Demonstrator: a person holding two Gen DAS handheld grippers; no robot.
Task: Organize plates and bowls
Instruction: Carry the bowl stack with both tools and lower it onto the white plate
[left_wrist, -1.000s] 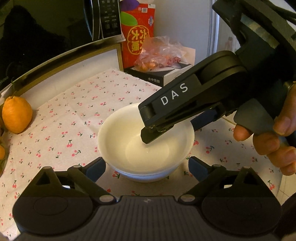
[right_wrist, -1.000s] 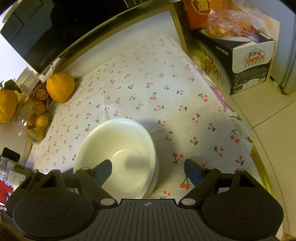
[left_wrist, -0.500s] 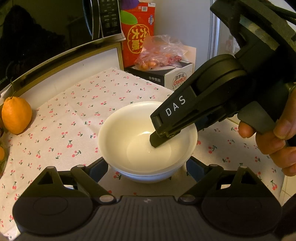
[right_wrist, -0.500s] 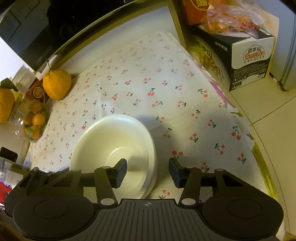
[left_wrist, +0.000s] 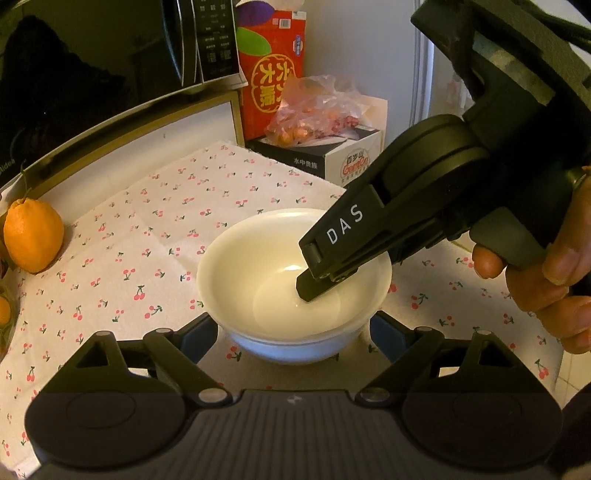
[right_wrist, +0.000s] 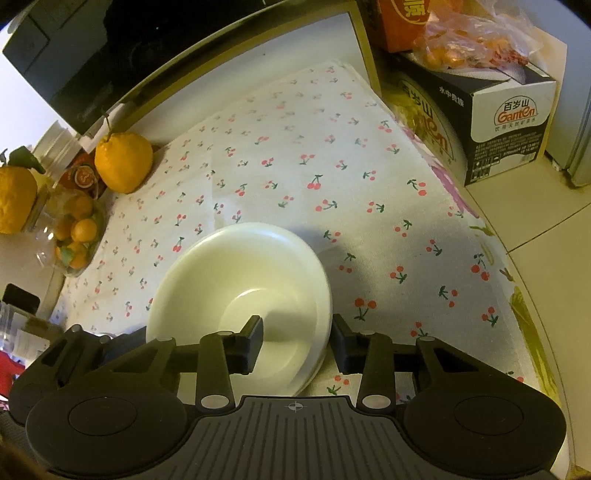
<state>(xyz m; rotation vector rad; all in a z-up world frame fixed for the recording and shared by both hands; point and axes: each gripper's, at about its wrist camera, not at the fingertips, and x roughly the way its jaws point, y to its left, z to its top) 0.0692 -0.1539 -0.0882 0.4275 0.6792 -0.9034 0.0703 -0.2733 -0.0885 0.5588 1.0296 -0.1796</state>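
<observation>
Cherry-print cloth (right_wrist: 295, 155) covers the counter, its pale ground dotted with red fruit. Nearest, the left gripper (left_wrist: 291, 332) sits low before a white bowl (left_wrist: 258, 266), jaws spread wide to either side of its base, nothing pinched. That bowl appears nested in a second white bowl beneath it; both stand near the front edge of the cloth.

Right gripper (right_wrist: 297, 338), held in a hand (left_wrist: 546, 288), reaches down over the bowl's right rim. One finger (right_wrist: 253, 332) is inside the bowl, the other outside; its jaws have just been closing around the wall. Whether the pads already press on the wall cannot be told.

Left of the cloth: one large orange citrus (right_wrist: 123, 162), a second citrus (right_wrist: 14, 199) further left, and a clear container of small oranges (right_wrist: 74, 236).

Behind, right: a black and white carton (right_wrist: 509, 125) on the floor, carrying a plastic bag of small fruit (left_wrist: 317, 110). Beside it, a red box (left_wrist: 271, 77). Furthest back, a dark microwave (left_wrist: 110, 66) stands over a white-fronted ledge (left_wrist: 147, 147) bordering the cloth.
</observation>
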